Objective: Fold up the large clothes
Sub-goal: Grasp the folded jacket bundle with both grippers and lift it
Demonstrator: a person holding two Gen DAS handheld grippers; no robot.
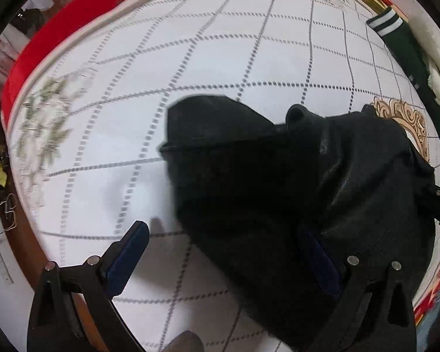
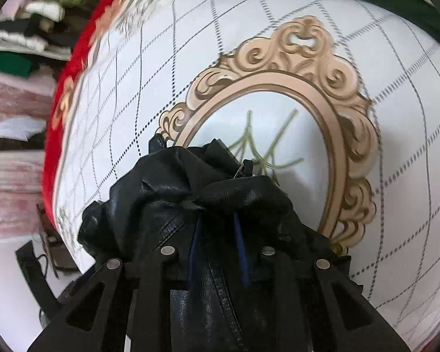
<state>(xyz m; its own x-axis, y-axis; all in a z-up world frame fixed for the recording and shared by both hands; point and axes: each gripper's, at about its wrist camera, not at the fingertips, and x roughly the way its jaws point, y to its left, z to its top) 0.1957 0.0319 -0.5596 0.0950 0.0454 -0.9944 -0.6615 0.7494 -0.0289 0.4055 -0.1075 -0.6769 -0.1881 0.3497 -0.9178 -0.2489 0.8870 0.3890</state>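
We find the black leather jacket bunched and lifted above the bed, not laid flat; its folds hang in a dark mass over the white checked sheet. In the right wrist view the right gripper stands narrow, its blue pads pressed on a gathered fold of the leather, with the zip edge running down between the fingers. In the left wrist view the left gripper stands wide: one blue pad is clear of the garment over bare sheet, the other is half hidden behind the leather, and we see no grip there. The jacket hangs across the right half of that view. The sheet bears a printed ornate beige oval frame just beyond the jacket. A dark green garment with white stripes lies at the far edge of the bed. A red blanket borders the sheet, and stacked folded clothes stand beside the bed
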